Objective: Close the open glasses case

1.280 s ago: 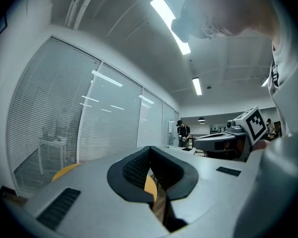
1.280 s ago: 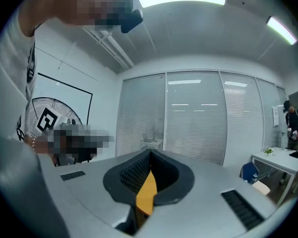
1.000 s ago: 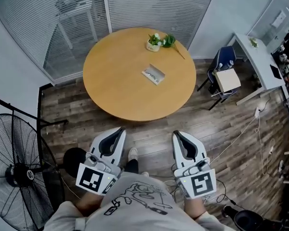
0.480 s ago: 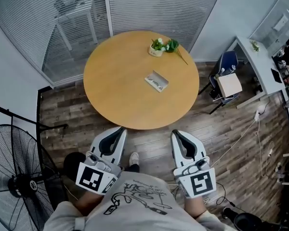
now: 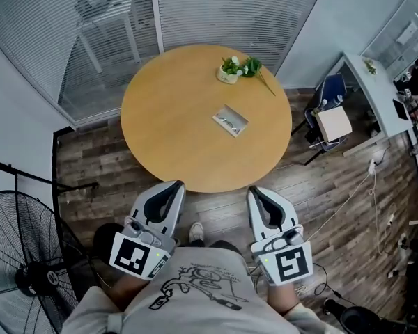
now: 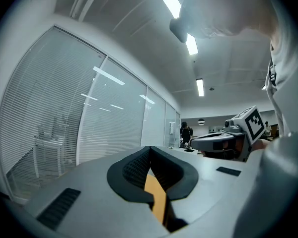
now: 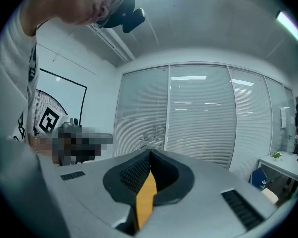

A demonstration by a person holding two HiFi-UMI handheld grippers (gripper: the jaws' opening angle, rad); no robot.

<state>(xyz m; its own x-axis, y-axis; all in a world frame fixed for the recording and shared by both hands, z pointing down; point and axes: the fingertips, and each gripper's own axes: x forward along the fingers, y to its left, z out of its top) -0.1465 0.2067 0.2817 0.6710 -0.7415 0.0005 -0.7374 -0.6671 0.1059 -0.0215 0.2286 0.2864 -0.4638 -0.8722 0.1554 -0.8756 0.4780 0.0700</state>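
Note:
The open glasses case lies on the round wooden table, right of its middle, with something pale inside; details are too small to tell. Both grippers are held low by the person's body, short of the table's near edge and far from the case. My left gripper and my right gripper point toward the table. In the left gripper view the left gripper has its jaws pressed together with nothing between them. The right gripper looks the same in the right gripper view. Neither gripper view shows the case.
A small pot of flowers stands at the table's far edge. A standing fan is on the floor at the left. A blue chair with a box and a white desk are at the right. Glass walls with blinds stand behind.
The table and case sit slightly lower and further right in the head view, and the fan has slid down and left, as the person moves forward. Both grippers stay as they were.

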